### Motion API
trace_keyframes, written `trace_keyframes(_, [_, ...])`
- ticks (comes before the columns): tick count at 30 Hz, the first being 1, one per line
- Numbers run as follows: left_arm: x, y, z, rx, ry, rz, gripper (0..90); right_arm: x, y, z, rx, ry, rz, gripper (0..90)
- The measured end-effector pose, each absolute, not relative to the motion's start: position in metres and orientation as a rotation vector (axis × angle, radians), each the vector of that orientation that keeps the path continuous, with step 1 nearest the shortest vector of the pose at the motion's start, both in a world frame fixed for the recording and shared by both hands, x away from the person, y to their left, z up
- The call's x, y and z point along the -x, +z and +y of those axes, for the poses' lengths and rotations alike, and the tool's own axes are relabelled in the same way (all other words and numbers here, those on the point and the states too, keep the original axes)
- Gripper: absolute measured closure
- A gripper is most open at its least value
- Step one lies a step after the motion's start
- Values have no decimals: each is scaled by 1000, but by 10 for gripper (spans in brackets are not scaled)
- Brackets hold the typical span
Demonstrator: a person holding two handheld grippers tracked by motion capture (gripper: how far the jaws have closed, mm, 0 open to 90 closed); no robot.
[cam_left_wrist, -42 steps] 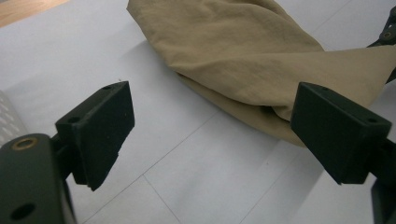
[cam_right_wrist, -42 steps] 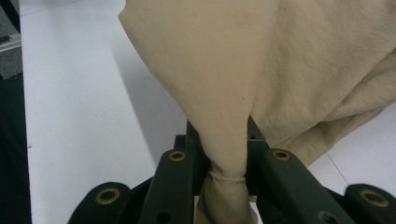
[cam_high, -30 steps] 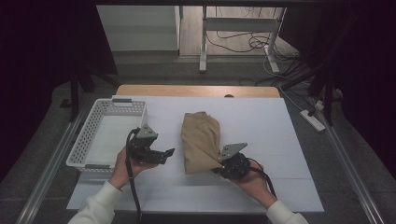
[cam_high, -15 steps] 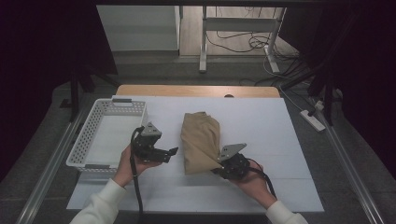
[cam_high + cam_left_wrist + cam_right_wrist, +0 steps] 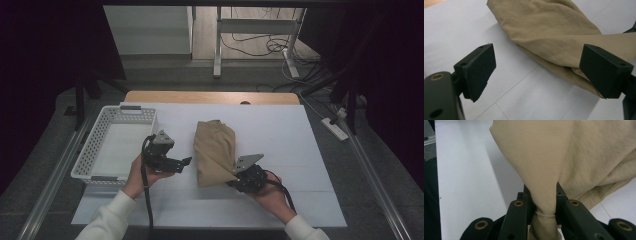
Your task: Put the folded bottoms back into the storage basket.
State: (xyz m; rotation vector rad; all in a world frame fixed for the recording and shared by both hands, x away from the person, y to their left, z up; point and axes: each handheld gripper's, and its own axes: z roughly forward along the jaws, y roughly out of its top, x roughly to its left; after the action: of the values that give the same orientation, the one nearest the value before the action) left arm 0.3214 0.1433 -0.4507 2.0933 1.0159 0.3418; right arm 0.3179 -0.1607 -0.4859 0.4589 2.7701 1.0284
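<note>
Right gripper (image 5: 239,177) pinches the tan cloth (image 5: 214,150) — left gripper (image 5: 186,161) waits beside it.

The cloth lies folded in the middle of the high view, on the white bench (image 5: 280,130). In the right gripper view, the jaws are pressed together on a bunched corner of the cloth (image 5: 544,170), low in the middle of the frame. In the left gripper view, the jaws are spread wide — one at the left edge, one at the right, with the cloth (image 5: 549,30) across the top right. A white basket (image 5: 90,155) sits at the left of the high view.
</note>
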Motion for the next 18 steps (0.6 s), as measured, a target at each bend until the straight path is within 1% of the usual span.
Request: trace_keyframes(18, [-325, -453, 137, -2109, 336, 1015, 134, -317, -487, -160, -454, 1018, 2773, 787])
